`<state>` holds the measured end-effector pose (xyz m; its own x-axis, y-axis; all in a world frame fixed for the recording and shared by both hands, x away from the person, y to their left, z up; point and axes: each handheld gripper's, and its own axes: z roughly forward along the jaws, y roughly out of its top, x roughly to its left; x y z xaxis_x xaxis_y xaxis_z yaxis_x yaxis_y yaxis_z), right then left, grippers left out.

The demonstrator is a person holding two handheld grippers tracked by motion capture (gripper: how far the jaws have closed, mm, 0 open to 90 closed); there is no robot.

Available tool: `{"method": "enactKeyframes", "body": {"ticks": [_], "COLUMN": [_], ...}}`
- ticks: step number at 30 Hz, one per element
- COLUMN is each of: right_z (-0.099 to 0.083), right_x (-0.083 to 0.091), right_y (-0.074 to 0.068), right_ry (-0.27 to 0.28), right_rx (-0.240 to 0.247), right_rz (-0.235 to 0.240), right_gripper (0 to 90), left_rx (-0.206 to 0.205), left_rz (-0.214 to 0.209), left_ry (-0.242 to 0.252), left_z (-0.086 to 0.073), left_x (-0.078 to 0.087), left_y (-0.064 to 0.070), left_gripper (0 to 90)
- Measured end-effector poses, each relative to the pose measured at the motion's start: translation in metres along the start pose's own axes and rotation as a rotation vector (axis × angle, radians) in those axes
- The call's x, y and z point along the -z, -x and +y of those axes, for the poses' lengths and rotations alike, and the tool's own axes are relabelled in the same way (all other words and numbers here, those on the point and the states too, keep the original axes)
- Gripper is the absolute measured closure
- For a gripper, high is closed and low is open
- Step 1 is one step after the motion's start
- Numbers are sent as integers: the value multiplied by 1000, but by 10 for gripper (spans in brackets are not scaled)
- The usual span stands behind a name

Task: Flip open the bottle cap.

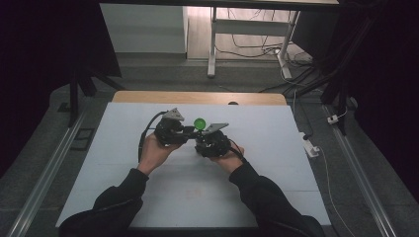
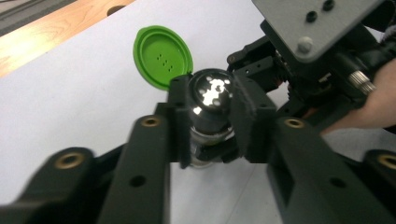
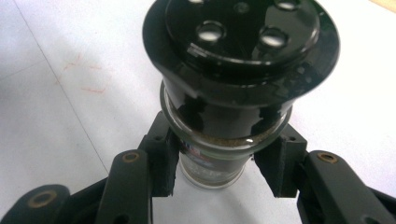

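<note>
Glass shaker jar (image 3: 219, 154) between both jaws

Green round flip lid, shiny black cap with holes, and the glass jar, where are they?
Green round flip lid (image 2: 163, 56): left gripper view, its dotted inside face.
Shiny black cap with holes (image 3: 240, 32): right gripper view, its top.
Glass jar (image 3: 212, 163): right gripper view, its labelled body between the jaws.

The white mat (image 1: 148, 197) lies bare toward all its edges and corners, and what blocks passage is at its middle near the far edge, where both grippers crowd a shaker jar (image 3: 224, 140) under its raised green lid (image 2: 163, 56).
</note>
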<state>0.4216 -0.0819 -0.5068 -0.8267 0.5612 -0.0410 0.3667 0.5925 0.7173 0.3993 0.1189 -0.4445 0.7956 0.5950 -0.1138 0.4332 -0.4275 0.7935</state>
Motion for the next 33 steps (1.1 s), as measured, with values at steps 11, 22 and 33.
{"method": "enactKeyframes", "body": {"ticks": [11,22,33], "right_z": [0,1,0], "right_x": [0,5,13], "right_y": [0,1,-3], "right_ry": [-1,-17,-41], "right_rx": [-3,-59,-83], "right_rz": [-2,27,64], "right_gripper": [523,430,287], "left_rx": [17,27,54], "left_rz": [-27,3,-2], "left_ry": [-24,-59,-86], "left_z": [-10,-18,-37], "left_x": [14,22,41], "left_y": [7,17,25], "left_gripper": [361,124,56]}}
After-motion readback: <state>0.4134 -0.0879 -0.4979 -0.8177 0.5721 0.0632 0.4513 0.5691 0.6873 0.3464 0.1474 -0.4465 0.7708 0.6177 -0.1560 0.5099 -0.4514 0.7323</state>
